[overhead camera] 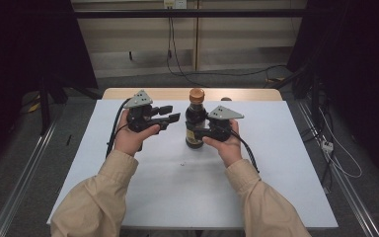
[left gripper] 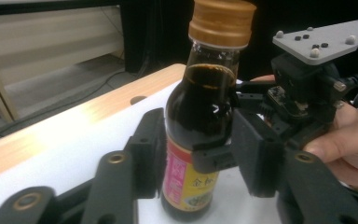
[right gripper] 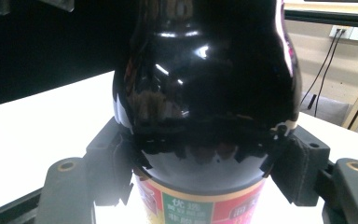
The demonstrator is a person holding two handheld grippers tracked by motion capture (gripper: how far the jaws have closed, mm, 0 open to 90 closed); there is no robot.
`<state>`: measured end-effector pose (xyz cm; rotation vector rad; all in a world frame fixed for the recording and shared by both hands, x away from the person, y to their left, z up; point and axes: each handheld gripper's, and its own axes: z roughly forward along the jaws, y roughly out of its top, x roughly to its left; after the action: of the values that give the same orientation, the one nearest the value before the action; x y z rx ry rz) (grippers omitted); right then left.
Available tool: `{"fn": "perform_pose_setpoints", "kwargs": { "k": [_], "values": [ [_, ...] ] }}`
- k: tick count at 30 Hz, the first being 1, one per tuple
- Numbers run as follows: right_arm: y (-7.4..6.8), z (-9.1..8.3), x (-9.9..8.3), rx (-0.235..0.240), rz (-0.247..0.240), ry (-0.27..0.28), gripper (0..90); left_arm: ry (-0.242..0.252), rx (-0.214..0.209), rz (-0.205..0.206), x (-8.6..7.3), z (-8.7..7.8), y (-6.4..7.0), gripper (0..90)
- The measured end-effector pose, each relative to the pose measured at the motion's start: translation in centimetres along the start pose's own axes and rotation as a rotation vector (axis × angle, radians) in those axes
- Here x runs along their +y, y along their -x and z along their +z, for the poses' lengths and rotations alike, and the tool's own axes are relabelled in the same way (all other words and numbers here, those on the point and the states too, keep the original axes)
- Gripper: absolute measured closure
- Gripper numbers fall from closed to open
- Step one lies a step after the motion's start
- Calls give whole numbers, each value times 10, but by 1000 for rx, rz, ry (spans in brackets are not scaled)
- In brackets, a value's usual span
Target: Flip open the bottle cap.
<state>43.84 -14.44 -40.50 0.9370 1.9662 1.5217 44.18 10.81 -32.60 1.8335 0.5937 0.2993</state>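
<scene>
Soy sauce bottle stands upright on the table, clamped by the right claw; left claw gapes empty beside it. Glossy glass could slip or tip if tugged.

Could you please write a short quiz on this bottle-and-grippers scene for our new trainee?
1. True or false: the bottle stands upright on the white table.
2. Which gripper has its jaws around the bottle's body? A) the left gripper B) the right gripper C) neither
3. Fill in: the bottle's cap is ____ the bottle.

Key
1. True; the high view shows it upright with its base on the white surface.
2. B; in the right gripper view a jaw sits on each side of the dark body, while the left gripper is open to the bottle's left.
3. On; the gold cap sits on the neck.
</scene>
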Motion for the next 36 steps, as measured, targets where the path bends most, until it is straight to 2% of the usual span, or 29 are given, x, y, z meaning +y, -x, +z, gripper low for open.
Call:
{"fn": "perform_pose_setpoints", "kwargs": {
  "k": [6,8,10,12,14,15,16,17,19,23,25,27,29,31,34,36],
  "values": [
    [0,0,0,2,-1,0,300,15,0,-12,6,4,-5,598],
    [0,0,0,2,-1,0,300,29,-41,-19,9,6,-6,598],
    [1,0,0,3,-2,0,300,0,-14,14,12,9,-4,599],
    [1,0,0,3,-2,-1,300,-13,-29,6,14,12,-3,601],
    [1,0,0,4,-2,-1,300,-25,-7,26,17,14,-1,607],
    [1,0,0,5,-1,-2,301,-25,-21,20,19,15,-1,618],
    [1,0,0,5,-2,-2,300,-27,-18,7,20,16,-1,632],
    [1,0,0,4,-2,-2,300,-33,-13,16,21,16,-1,658],
    [1,0,0,4,-2,-2,300,-42,-29,0,23,18,-1,712],
    [1,0,0,4,-2,-1,301,-59,-25,27,26,20,0,838],
    [1,0,0,4,-1,-2,301,-48,-31,29,27,21,0,881],
    [1,0,0,4,-2,-2,300,-48,-13,47,30,21,1,882],
    [1,0,0,4,-2,-2,301,-40,-40,30,31,22,0,900],
    [1,0,0,4,-1,-2,300,-47,-25,46,33,22,0,900],
    [1,0,0,4,-1,-1,301,-15,-50,-31,34,22,-2,900],
    [1,0,0,4,-1,-3,301,-23,-60,-37,37,23,-2,900]
  ]
}}
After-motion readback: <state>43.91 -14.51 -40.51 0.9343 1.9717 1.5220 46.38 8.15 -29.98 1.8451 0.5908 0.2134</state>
